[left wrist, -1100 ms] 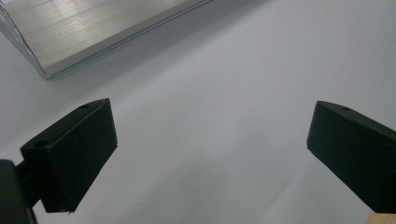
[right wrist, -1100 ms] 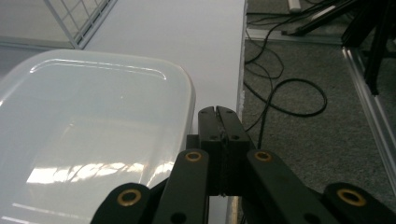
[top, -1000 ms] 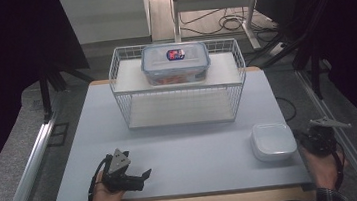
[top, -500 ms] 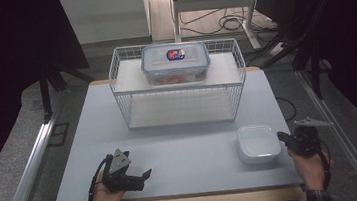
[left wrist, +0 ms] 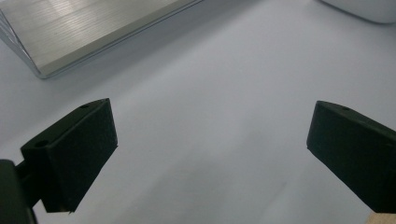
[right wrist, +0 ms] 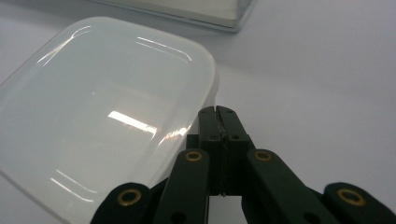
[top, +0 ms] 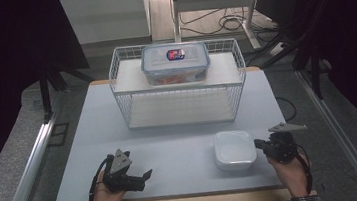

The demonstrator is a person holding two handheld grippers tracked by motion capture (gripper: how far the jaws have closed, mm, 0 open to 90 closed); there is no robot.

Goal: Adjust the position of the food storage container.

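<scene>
A white, shallow, lidded container point(top: 234, 149) point(right wrist: 102, 116) lies on the pale table point(top: 171, 141) at the front right. My right gripper point(top: 259, 144) point(right wrist: 218, 111) is shut, jaws pressed flat together, its tip against the container's right edge with nothing held between the jaws. At the front left my left gripper point(top: 147, 176) point(left wrist: 210, 154) rests low over bare table, jaws wide open and empty, pointing right. A corner of the white container point(left wrist: 369, 7) shows far ahead of it.
A white wire basket rack point(top: 114, 82) stands at the back middle of the table. A clear lidded box point(top: 175, 63) with a red and blue label sits on its top shelf. The rack's lower shelf point(left wrist: 84, 32) is bare. Bare table lies between the two hands.
My right gripper has moved left along the front of the table, and the white container has slid left with it. The left gripper has stayed where it was.
</scene>
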